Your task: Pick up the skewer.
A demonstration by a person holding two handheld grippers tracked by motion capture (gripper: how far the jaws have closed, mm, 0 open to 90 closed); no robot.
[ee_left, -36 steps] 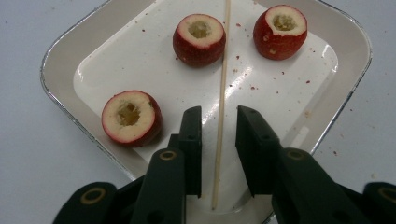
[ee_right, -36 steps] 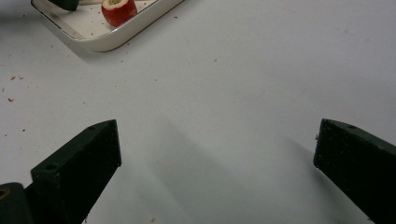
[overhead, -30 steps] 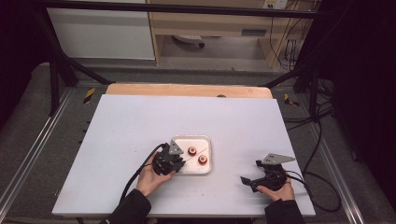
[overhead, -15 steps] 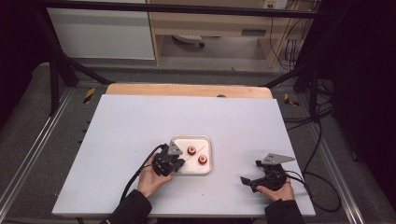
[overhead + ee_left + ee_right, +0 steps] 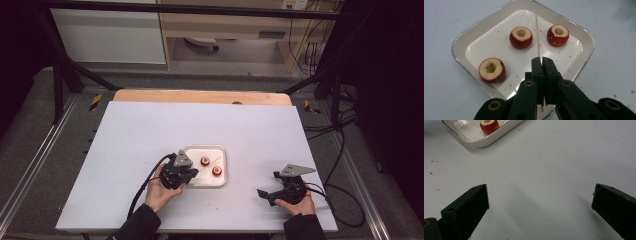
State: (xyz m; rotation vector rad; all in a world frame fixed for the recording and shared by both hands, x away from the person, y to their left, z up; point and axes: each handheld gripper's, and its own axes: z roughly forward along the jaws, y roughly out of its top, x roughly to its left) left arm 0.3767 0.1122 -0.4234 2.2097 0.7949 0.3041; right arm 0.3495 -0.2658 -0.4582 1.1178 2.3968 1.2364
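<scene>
Left tool [image 5: 541,61] pinches skewer [image 5: 537,35] over tray [image 5: 461,47] w/ cored fruits [image 5: 521,37].

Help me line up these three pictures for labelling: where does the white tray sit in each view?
High view: the white tray lies near the table's middle, just right of the left gripper.
Left gripper view: the tray spreads across the centre, beyond the shut jaws.
Right gripper view: its corner shows at top left.
Shared landmark: the red cored fruit inside it.
</scene>
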